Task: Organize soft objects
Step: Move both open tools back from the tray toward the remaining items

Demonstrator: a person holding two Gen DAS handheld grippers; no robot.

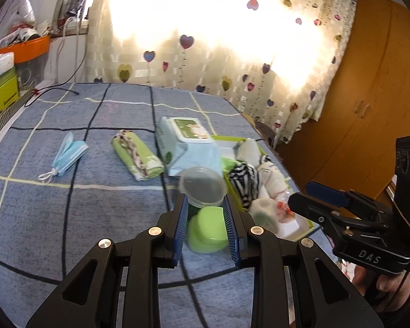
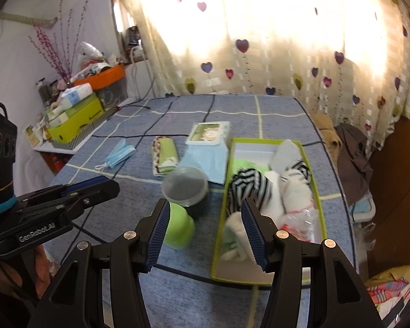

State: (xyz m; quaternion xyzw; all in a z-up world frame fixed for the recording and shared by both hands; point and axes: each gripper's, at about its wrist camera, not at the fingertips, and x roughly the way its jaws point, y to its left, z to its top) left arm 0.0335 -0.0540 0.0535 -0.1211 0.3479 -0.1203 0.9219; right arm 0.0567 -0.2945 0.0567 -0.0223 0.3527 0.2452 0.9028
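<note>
Left gripper [image 1: 205, 205] half-open, jaws flanking the green cup [image 1: 208, 229] on the blue bedspread [image 1: 41, 218] — contact unclear; right gripper [image 2: 205, 213] wide open, empty — socks [image 2: 259, 188] piled in green-rimmed box [image 2: 318, 191].

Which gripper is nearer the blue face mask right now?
Left. The left gripper sits between the blue face mask and the right gripper, which is beside the green box.
</note>
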